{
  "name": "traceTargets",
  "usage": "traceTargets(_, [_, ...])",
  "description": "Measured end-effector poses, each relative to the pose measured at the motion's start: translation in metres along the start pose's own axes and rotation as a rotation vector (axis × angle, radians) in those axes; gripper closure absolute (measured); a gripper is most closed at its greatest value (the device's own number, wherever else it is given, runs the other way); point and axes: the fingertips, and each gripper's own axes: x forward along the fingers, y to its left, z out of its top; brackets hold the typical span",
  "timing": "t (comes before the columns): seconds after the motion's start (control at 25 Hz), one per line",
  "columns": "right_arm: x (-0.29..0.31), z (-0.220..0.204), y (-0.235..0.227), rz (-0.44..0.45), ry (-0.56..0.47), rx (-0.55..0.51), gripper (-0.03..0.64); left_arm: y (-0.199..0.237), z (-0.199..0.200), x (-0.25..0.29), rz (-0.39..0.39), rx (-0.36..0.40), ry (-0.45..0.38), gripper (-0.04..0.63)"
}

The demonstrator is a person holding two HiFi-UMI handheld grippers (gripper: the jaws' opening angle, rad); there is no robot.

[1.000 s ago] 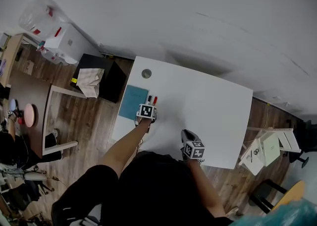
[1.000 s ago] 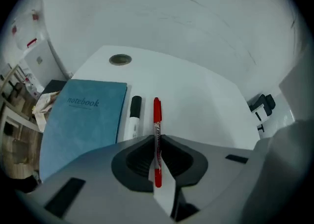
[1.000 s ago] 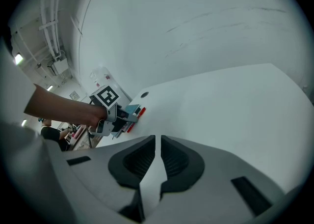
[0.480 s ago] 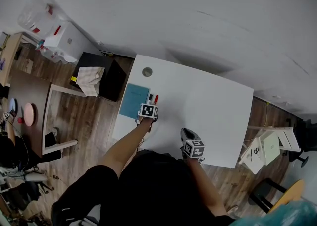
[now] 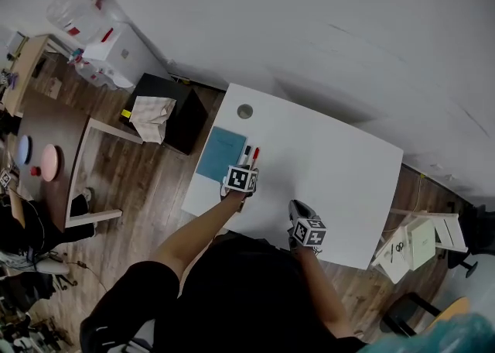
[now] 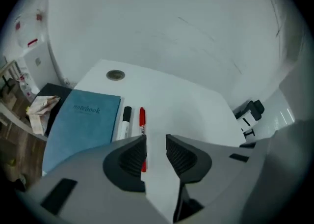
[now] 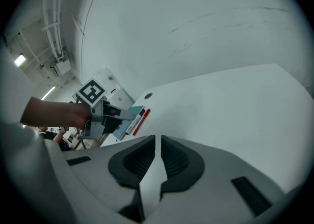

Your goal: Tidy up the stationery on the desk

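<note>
White desk [image 5: 332, 166] mostly bare; notebook [image 6: 83, 125], black marker [image 6: 125, 120], red marker [image 6: 142, 120] aligned by left edge, tidying seemingly nearly done. Left gripper [image 6: 156, 152] near markers, jaws slightly parted, empty; right gripper [image 7: 158, 154] closed, empty.

This looks like an office-style workroom. A white bench [image 5: 332, 166] with a round cable hole [image 5: 245, 111] stands against a plain white wall [image 5: 309, 26] on wood-plank flooring [image 5: 155, 181]. A blue notebook [image 5: 220, 153] and two markers [image 5: 249, 154] lie at the bench's left. Further left stand a black cabinet [image 5: 166, 111] and a brown table [image 5: 42, 123]. Strip lights [image 7: 19, 61] and bare pipes [image 7: 54, 26] run overhead.
</note>
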Motion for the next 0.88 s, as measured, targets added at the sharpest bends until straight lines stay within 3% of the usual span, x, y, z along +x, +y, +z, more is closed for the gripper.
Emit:
traceTargets(0.2, [-0.011, 0.017, 0.013, -0.006, -0.056, 0.001, 0.561, -0.028, -0.017, -0.03, -0.097, 0.122, -0.108, 0.48])
traceTargets(0.36, [-0.033, 0.039, 0.033, -0.018, -0.132, -0.014, 0.561, -0.06, -0.021, -0.07, -0.223, 0.154, -0.255, 0.566])
traceTargets(0.52, [-0.055, 0.056, 0.06, -0.061, -0.195, -0.066, 0.563, -0.093, -0.03, -0.102, -0.323, 0.243, -0.342, 0.581])
traceTargets(0.68, [-0.076, 0.075, 0.083, -0.124, -0.262, -0.06, 0.569, -0.131, -0.018, -0.146, -0.45, 0.29, -0.514, 0.581])
traceTargets(0.76, [-0.085, 0.087, 0.097, -0.142, -0.322, -0.081, 0.569, -0.136, -0.01, -0.168, -0.422, 0.31, -0.59, 0.581])
traceTargets(0.88, [-0.109, 0.104, 0.122, -0.127, -0.413, -0.187, 0.569, -0.14, -0.002, -0.198, -0.321, 0.323, -0.684, 0.581])
